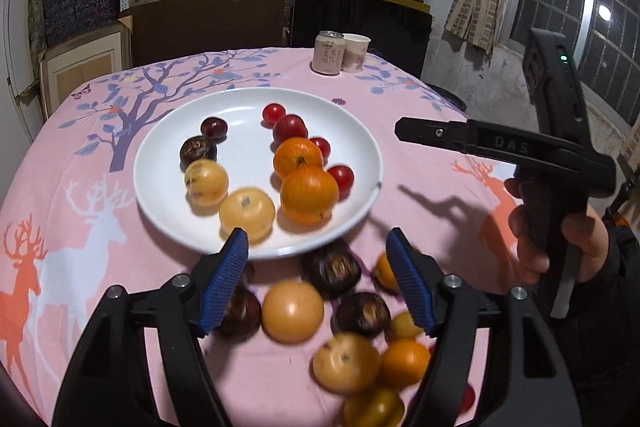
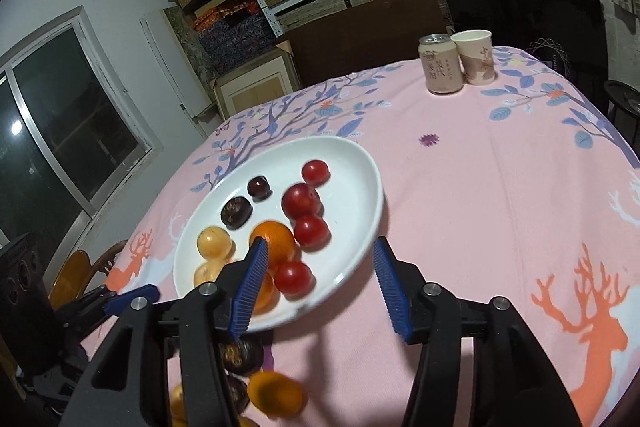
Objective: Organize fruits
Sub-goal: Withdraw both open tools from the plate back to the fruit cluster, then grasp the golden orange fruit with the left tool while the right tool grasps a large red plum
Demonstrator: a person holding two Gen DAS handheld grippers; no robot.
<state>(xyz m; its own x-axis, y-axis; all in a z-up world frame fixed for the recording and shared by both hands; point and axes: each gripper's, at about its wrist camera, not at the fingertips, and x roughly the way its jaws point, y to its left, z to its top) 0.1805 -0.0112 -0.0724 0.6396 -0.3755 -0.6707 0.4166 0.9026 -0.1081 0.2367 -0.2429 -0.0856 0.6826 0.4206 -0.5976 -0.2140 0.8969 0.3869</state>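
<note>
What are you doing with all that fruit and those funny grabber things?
A person is sorting fruit onto a white plate on a pink tablecloth, holding a grabber in each hand. Oranges, small red fruits, yellow fruits and dark ones already sit grouped on the plate. More fruit still lies loose on the cloth in front of it. Right now the left gripper and the right gripper are both open and holding nothing.

A plate (image 1: 160,183) sits mid-table (image 1: 420,227) holding fruit in two clusters, left and right. More fruit (image 1: 293,311) lies loose on the table between the plate and the near edge. A can (image 1: 328,51) and cup (image 1: 355,53) stand touching near the far edge.
</note>
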